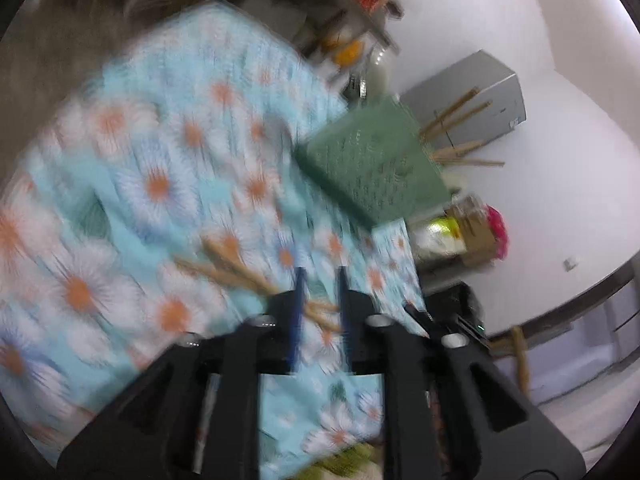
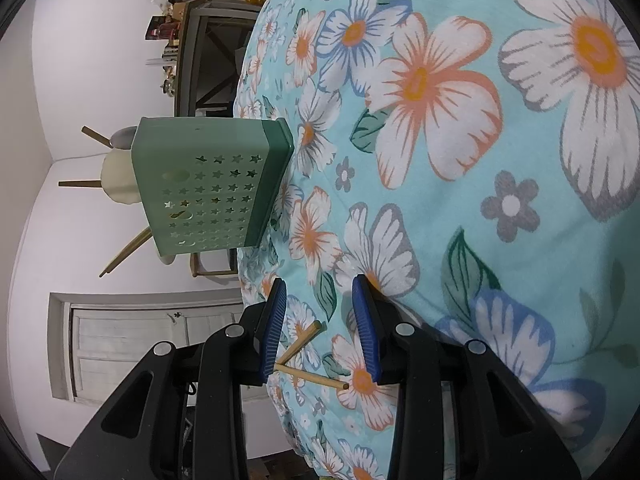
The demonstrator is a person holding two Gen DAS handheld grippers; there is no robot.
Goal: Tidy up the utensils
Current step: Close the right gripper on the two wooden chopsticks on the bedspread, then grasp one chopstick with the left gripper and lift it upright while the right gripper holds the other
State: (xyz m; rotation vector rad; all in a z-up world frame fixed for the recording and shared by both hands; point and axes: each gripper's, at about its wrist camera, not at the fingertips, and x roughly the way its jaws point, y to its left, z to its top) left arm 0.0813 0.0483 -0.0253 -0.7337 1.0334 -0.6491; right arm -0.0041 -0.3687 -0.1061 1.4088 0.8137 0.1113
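Standing near the edge of the flowered cloth [image 2: 440, 184], the green holder [image 2: 212, 188] has chopsticks [image 2: 78, 183] sticking out. The right gripper [image 2: 320, 320] is open and empty over two loose chopsticks [image 2: 310, 378], partly hidden by its fingers. The left gripper [image 1: 319, 300] is open around blurred chopsticks [image 1: 228, 268], contact unclear.

Wide unobstructed stretch of floral cloth [image 2: 460, 168] ahead of right gripper [image 2: 322, 320]; open jaws straddling two chopsticks [image 2: 308, 354] lying crossed on cloth. Obstructed near cloth edge by green perforated utensil holder [image 2: 212, 192], with protruding chopstick ends [image 2: 78, 183]. Left view blurred: loose chopsticks [image 1: 232, 268] just before left gripper [image 1: 320, 300], holder beyond.
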